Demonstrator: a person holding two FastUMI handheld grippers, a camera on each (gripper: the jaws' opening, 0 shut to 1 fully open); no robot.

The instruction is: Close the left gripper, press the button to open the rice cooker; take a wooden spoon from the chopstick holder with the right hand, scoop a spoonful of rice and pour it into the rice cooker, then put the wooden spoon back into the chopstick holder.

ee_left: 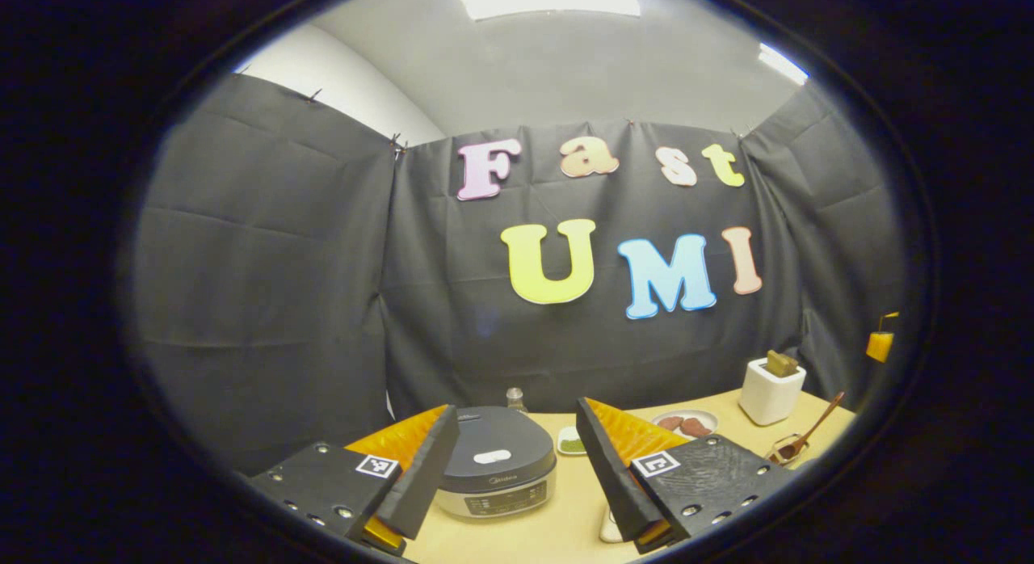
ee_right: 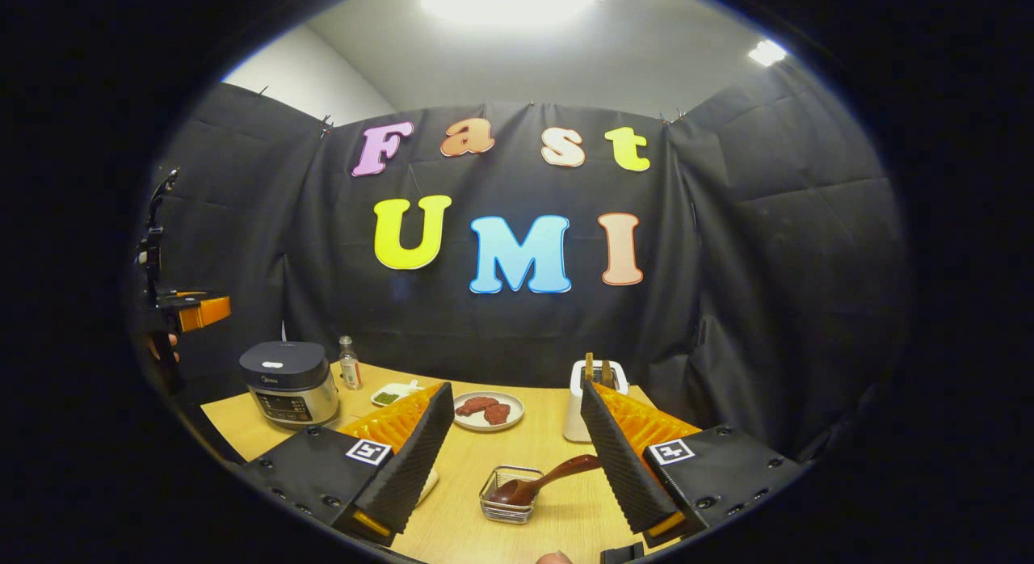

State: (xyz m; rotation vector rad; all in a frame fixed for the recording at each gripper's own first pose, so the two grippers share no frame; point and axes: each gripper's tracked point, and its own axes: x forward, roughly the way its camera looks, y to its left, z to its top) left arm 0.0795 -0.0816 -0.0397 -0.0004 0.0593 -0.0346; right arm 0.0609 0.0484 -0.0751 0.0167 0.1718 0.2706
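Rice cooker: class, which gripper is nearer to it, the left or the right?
Left. The left gripper hangs just in front of the rice cooker, which sits between its open jaws. The right gripper is farther off, across the table, with the cooker away to its left.

Light wooden table (ee_right: 557, 435) bearing seven items. At its left end stands the rice cooker (ee_right: 291, 384), lid closed, with a small bottle (ee_right: 349, 364) just beside it and a small dish of green food (ee_right: 389, 396) nearby. Near the centre lies a plate (ee_right: 487, 410) with reddish-brown pieces. The white chopstick holder (ee_right: 575, 406) stands toward the right. At the front edge sits a small glass container (ee_right: 510, 494), with the bowl of a wooden spoon (ee_right: 543, 481) resting inside it.
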